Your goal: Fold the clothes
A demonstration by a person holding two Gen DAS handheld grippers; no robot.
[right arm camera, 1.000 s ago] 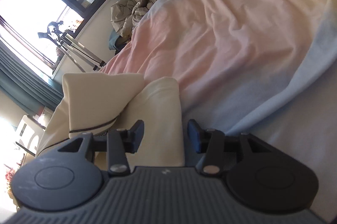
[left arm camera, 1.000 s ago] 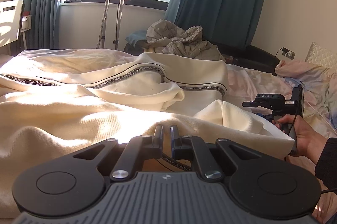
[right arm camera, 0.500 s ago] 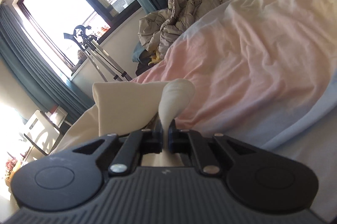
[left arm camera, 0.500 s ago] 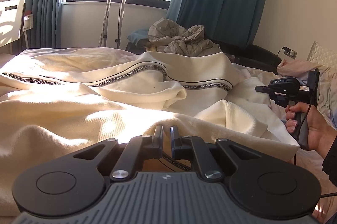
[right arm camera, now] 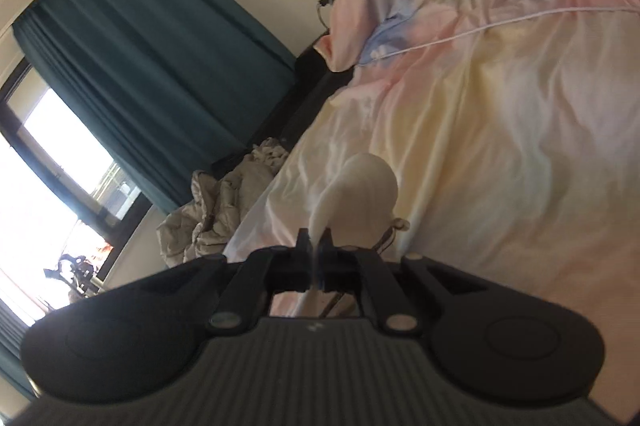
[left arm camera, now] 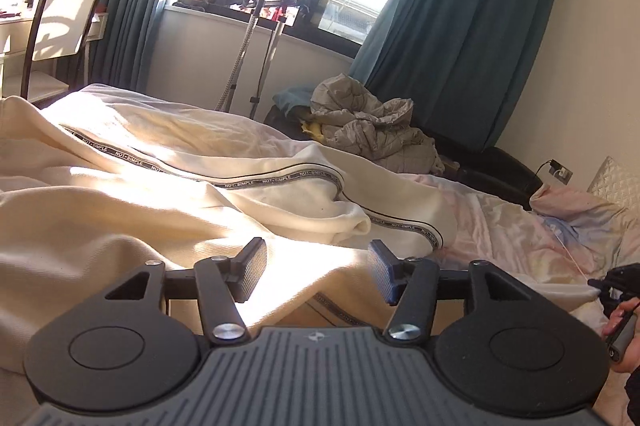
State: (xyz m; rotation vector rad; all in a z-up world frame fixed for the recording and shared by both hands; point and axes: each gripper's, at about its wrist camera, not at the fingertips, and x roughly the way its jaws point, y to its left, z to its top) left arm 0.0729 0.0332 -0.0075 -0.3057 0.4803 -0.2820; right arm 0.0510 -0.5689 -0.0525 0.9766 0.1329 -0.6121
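A cream garment (left arm camera: 168,194) with a black lettered stripe lies spread and rumpled over the bed. My left gripper (left arm camera: 316,272) is open just above its near fold, holding nothing. My right gripper (right arm camera: 315,246) is shut on a cream corner of the garment (right arm camera: 368,186) and holds it lifted over the bed. In the left wrist view the right gripper (left arm camera: 618,284) shows at the far right edge, in a hand, pulling the cloth's corner out.
The pastel bedsheet (right arm camera: 500,114) has a white cable (right arm camera: 480,30) lying across it. A grey crumpled duvet (left arm camera: 372,130) sits on a dark sofa behind the bed. Crutches (left arm camera: 260,46) lean at the window. A white chair (left arm camera: 60,22) stands far left.
My left gripper has opened and let go of the garment's edge. My right gripper shut on the cloth corner, then lifted and swung it right, away from the garment.
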